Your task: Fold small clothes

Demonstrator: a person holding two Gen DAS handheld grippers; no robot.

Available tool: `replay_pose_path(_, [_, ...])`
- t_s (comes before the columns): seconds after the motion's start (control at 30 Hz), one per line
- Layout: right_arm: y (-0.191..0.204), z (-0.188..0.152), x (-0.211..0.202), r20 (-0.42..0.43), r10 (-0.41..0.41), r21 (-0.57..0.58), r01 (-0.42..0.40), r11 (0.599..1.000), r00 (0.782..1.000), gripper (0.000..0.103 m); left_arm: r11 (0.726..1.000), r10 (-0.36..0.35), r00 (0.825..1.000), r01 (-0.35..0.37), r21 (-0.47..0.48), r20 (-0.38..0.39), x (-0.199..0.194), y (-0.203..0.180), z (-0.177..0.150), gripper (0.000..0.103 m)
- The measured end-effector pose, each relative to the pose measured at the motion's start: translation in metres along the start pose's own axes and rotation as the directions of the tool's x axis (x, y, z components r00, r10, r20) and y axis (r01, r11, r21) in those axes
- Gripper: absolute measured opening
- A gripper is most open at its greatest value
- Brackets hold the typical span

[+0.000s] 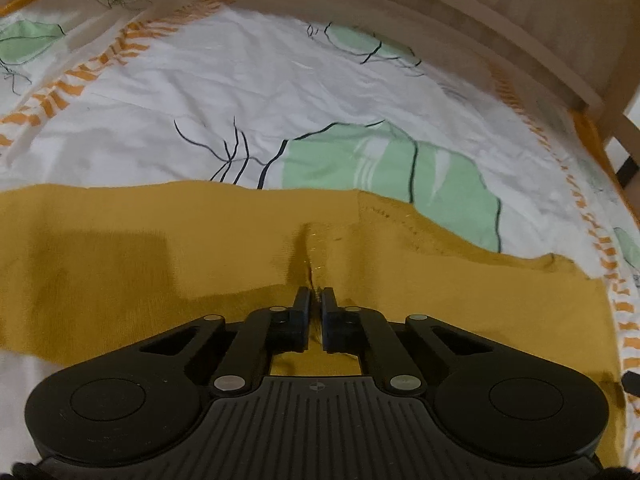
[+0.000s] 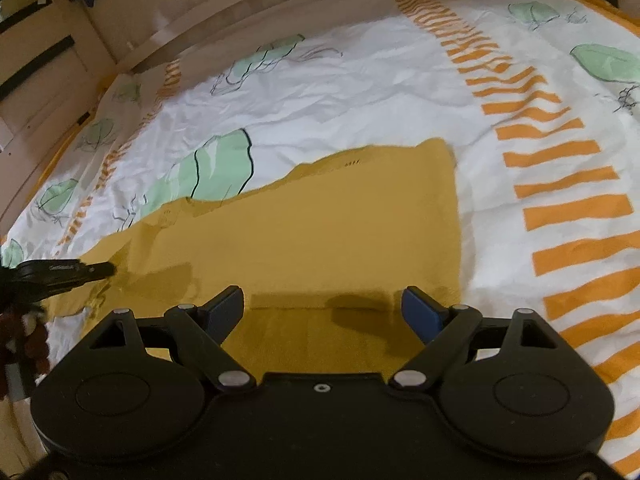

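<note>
A mustard-yellow garment (image 1: 224, 248) lies spread on a bed sheet, and also shows in the right wrist view (image 2: 328, 232). My left gripper (image 1: 316, 294) is shut, pinching a pucker of the yellow fabric at its near part. It shows at the far left of the right wrist view (image 2: 100, 269), at the garment's left edge. My right gripper (image 2: 323, 304) is open and empty, held just above the garment's near part, its fingers casting shadows on the cloth.
The sheet (image 2: 360, 92) is white with green leaf shapes and orange striped bands (image 2: 560, 184). A wooden bed frame (image 1: 500, 20) runs along the far edge. A brown furry item (image 2: 24, 340) sits at the left.
</note>
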State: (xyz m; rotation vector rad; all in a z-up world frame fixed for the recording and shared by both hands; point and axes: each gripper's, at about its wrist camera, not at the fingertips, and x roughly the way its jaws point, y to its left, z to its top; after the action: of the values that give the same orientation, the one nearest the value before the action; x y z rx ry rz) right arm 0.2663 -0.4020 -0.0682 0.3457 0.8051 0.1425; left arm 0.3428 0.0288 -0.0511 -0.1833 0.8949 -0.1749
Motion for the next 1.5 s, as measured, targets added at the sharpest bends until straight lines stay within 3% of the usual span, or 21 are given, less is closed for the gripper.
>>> replay_pose_path(0.13, [-0.005, 0.003, -0.002, 0.008, -0.024, 0.004, 0.024, 1.000, 1.000, 0.088, 1.000, 0.012, 1.000, -0.012, 0.005, 0.013, -0.013, -0.005, -0.005, 0.005])
replay_pose_path(0.3, [-0.010, 0.001, 0.001, -0.001, -0.064, -0.010, 0.064, 0.998, 0.998, 0.088, 0.999, 0.032, 0.999, -0.033, -0.032, -0.027, -0.009, 0.005, -0.008, 0.005])
replay_pose_path(0.6, [-0.013, 0.001, 0.000, -0.003, -0.064, -0.010, 0.063, 0.998, 0.998, 0.088, 0.998, 0.044, 0.996, -0.047, -0.039, -0.080, -0.002, 0.012, -0.012, 0.007])
replay_pose_path(0.67, [-0.013, 0.001, -0.001, -0.003, -0.060, -0.010, 0.060, 0.998, 0.998, 0.088, 0.998, 0.034, 0.996, -0.038, -0.048, -0.088, 0.000, 0.014, -0.013, 0.011])
replay_pose_path(0.73, [-0.013, 0.002, -0.002, 0.000, -0.054, -0.005, 0.054, 0.999, 0.999, 0.088, 0.998, -0.010, 0.995, 0.003, -0.069, -0.096, 0.002, 0.018, -0.015, 0.027])
replay_pose_path(0.8, [-0.014, 0.002, -0.004, 0.005, -0.046, 0.001, 0.046, 0.999, 0.999, 0.088, 0.996, -0.057, 0.993, 0.050, -0.073, -0.104, 0.003, 0.020, -0.014, 0.035])
replay_pose_path(0.93, [-0.013, 0.004, -0.008, 0.025, -0.023, 0.020, 0.022, 1.000, 0.999, 0.090, 0.995, -0.064, 0.994, 0.056, -0.086, -0.091, -0.004, 0.023, -0.014, 0.038])
replay_pose_path(1.13, [-0.012, 0.004, -0.009, 0.045, 0.074, 0.088, -0.078, 0.993, 0.996, 0.096, 0.989, 0.001, 1.000, 0.001, -0.147, 0.012, -0.027, 0.046, -0.003, 0.054])
replay_pose_path(1.27, [-0.002, 0.000, -0.004, 0.025, 0.116, 0.091, -0.117, 0.989, 0.993, 0.100, 0.975, 0.031, 0.998, -0.017, -0.223, 0.060, -0.042, 0.071, 0.004, 0.059])
replay_pose_path(1.4, [0.014, -0.005, 0.002, -0.001, 0.133, 0.074, -0.133, 0.988, 0.991, 0.100, 0.960, 0.095, 0.990, -0.063, -0.273, 0.103, -0.057, 0.097, 0.009, 0.062])
replay_pose_path(1.5, [0.023, -0.009, 0.006, -0.010, 0.152, 0.070, -0.151, 0.986, 0.988, 0.101, 0.938, 0.141, 0.981, -0.089, -0.335, 0.133, -0.069, 0.122, 0.011, 0.070])
